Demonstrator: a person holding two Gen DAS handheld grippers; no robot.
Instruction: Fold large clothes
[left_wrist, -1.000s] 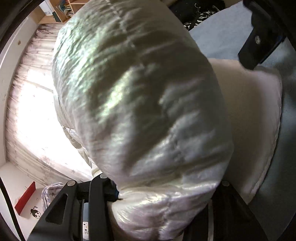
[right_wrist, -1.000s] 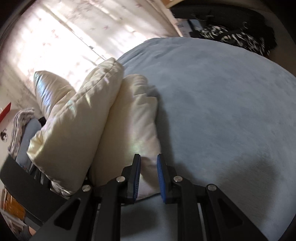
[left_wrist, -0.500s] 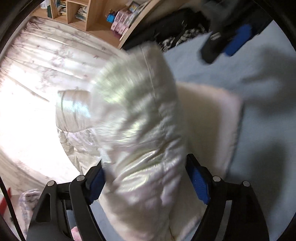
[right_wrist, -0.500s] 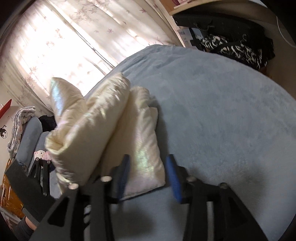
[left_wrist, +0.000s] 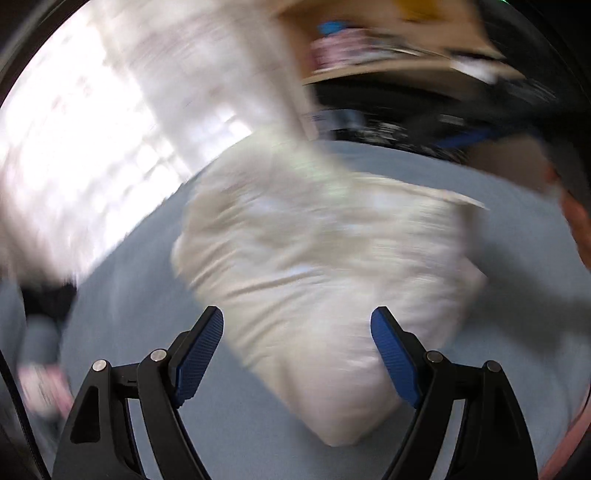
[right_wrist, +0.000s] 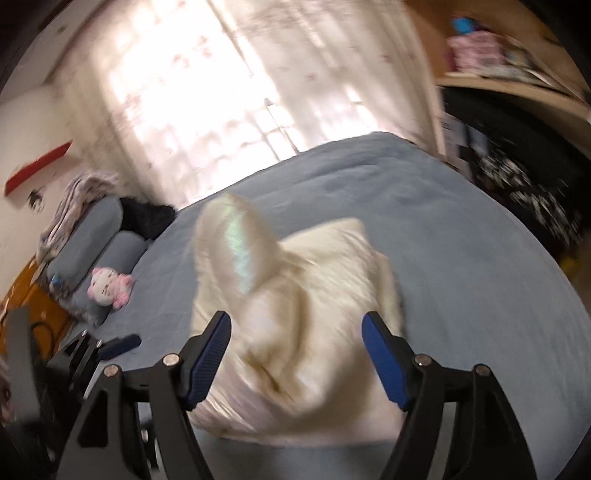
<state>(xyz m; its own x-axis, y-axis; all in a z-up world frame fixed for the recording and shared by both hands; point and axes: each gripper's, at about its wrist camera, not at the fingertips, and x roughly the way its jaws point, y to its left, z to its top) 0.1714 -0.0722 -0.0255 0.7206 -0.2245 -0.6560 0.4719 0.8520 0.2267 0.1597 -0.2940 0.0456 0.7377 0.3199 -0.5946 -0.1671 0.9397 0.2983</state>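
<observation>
No readable brand, label or writing in either view; both are motion-blurred.

Counts: one cream quilted puffy jacket (right_wrist: 295, 325), folded into a bundle, lying on the blue-grey bed cover (right_wrist: 424, 206). In the right wrist view it sits centre to 6 o'clock, with one glossy flap sticking up at about 10 o'clock of the bundle. In the left wrist view the same jacket (left_wrist: 325, 266) fills the centre, one corner pointing to 6 o'clock.

Left tool (left_wrist: 297, 354): jaws wide apart, blue pads clear of the fabric, nothing gripped; jacket seen between and beyond them. Right tool (right_wrist: 296, 356): jaws opening, pads apart, jacket visible between them but not pinched. The left tool also shows in the right wrist view at 8 o'clock (right_wrist: 110, 345), low at the bed edge.

Rest, right wrist view: two blue-grey bolster pillows (right_wrist: 92, 243) at 9 o'clock, one pink-and-white plush cat toy (right_wrist: 109, 286) just beside them, one striped grey blanket (right_wrist: 79, 195) on top of the pillows, one black fluffy item (right_wrist: 146, 218) at the pillows' far end. One floral sheer curtain (right_wrist: 240, 81) at 12 o'clock, backlit. One wooden shelf (right_wrist: 509, 55) at 2 o'clock; contents too blurred to count. One red strip (right_wrist: 37, 170) on the wall at 9 o'clock.
</observation>
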